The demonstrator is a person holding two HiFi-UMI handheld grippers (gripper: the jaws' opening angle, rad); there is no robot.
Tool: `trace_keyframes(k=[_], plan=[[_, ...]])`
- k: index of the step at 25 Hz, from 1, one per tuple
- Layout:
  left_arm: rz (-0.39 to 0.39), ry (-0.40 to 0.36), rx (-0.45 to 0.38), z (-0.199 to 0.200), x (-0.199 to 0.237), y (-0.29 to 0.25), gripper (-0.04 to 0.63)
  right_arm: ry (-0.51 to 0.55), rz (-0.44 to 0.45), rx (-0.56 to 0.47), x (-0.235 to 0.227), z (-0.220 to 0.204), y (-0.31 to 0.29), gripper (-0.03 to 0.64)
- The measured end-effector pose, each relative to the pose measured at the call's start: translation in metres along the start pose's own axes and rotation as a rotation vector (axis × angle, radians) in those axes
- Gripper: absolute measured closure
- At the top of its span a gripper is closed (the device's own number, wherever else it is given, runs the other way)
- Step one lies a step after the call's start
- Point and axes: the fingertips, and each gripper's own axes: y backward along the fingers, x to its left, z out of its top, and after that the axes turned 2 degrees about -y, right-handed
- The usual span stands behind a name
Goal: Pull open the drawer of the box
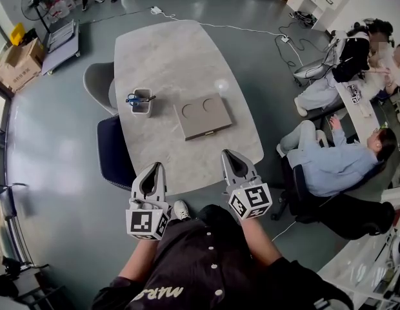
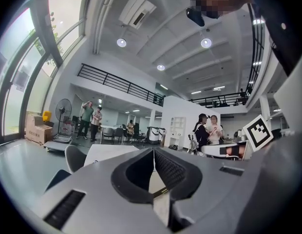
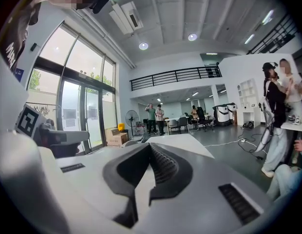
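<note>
**Claw state.** The left claw (image 1: 157, 168) is clenched: in the left gripper view its two ribbed pads meet at the tips, and nothing is caught between them. The right claw (image 1: 228, 154) is likewise clenched and empty, pads together in the right gripper view. Both are held at the near edge of the desk (image 1: 168, 50), tips pointing away from the person, apart from each other and touching nothing.

**Task object.** The box (image 1: 201, 116) lies flat on the desk beyond the two claws, closer to the right claw's line than to the left's. It is low and square, with two round recesses in its top. The drawer front (image 1: 210, 134) faces the person. It appears flush with the box, so the drawer is judged shut. A small dark pull shows at the middle of that front; its shape is too small to make out.

**Surroundings.** A small white bin (image 1: 141, 102) holding a blue item stands to the left of the box, apart from it. A dark chair (image 1: 113, 150) is pushed against the left side of the desk.

**Step in hand.** Approach not yet begun; no claw is near the box.

**Next move.**
1. Release one claw, probably the right, since it is nearer.
2. Bring it forward and down to the pull, level with the drawer front.
3. Close on the pull and draw straight back toward the person.
4. The box looks light and may slide; the left claw may need to press on its top.
</note>
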Motion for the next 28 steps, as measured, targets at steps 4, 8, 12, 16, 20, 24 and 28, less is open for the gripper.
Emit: trace_keyframes(k=[4, 8, 12, 16, 20, 24, 28], plan=[[-0.005, 0.007, 0.013, -0.001, 0.002, -0.015, 0.578, -0.011, -0.004, 0.022, -0.008, -0.003, -0.009, 0.62], [-0.008, 0.0, 0.015, 0.001, -0.003, -0.031, 0.578, -0.012, 0.005, 0.037, -0.02, -0.003, -0.018, 0.62], [0.014, 0.026, 0.02, 0.0, -0.007, -0.046, 0.578, -0.01, 0.019, 0.05, -0.035, -0.001, -0.028, 0.62], [0.026, 0.024, 0.023, 0.0, -0.006, -0.057, 0.578, -0.002, 0.021, 0.066, -0.049, -0.001, -0.041, 0.619], [0.042, 0.034, 0.049, -0.008, -0.007, -0.06, 0.578, -0.016, 0.026, 0.104, -0.055, -0.015, -0.048, 0.618], [0.04, 0.03, 0.056, -0.014, -0.002, -0.077, 0.578, -0.019, 0.026, 0.131, -0.066, -0.031, -0.068, 0.618], [0.043, 0.044, 0.102, -0.03, 0.002, -0.083, 0.578, -0.039, 0.01, 0.195, -0.076, -0.06, -0.08, 0.617]])
